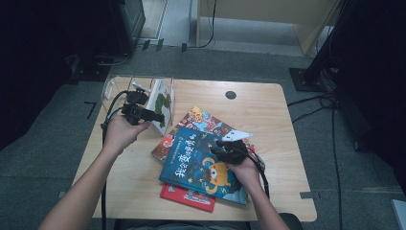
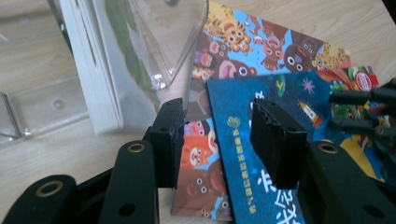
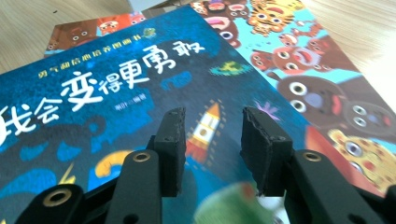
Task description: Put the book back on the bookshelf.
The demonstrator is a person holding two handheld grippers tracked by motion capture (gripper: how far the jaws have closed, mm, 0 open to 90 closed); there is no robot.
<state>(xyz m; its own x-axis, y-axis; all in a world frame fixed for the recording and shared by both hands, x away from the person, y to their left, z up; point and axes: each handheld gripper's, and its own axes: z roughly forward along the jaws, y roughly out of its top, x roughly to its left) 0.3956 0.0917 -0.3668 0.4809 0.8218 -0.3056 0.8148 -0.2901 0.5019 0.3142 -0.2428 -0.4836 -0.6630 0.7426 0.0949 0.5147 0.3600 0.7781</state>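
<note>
red book (image 1: 187, 197) mostly hidden under blue book (image 1: 203, 165)

books (image 1: 201, 163) fanned on table (image 1: 268, 115), clear rack (image 1: 143, 93)

Your high view looks forward and down over the whole table (image 1: 268, 103) from afar. Your left gripper view faces close along its jaws toward the blue book (image 2: 261, 154); your right gripper view hovers nearer above that same blue book (image 3: 116, 93).

Wood table (image 1: 268, 115), grey floor (image 1: 43, 148) w/ cables (image 1: 316, 103) – black cabinet (image 1: 129, 19) behind
</note>
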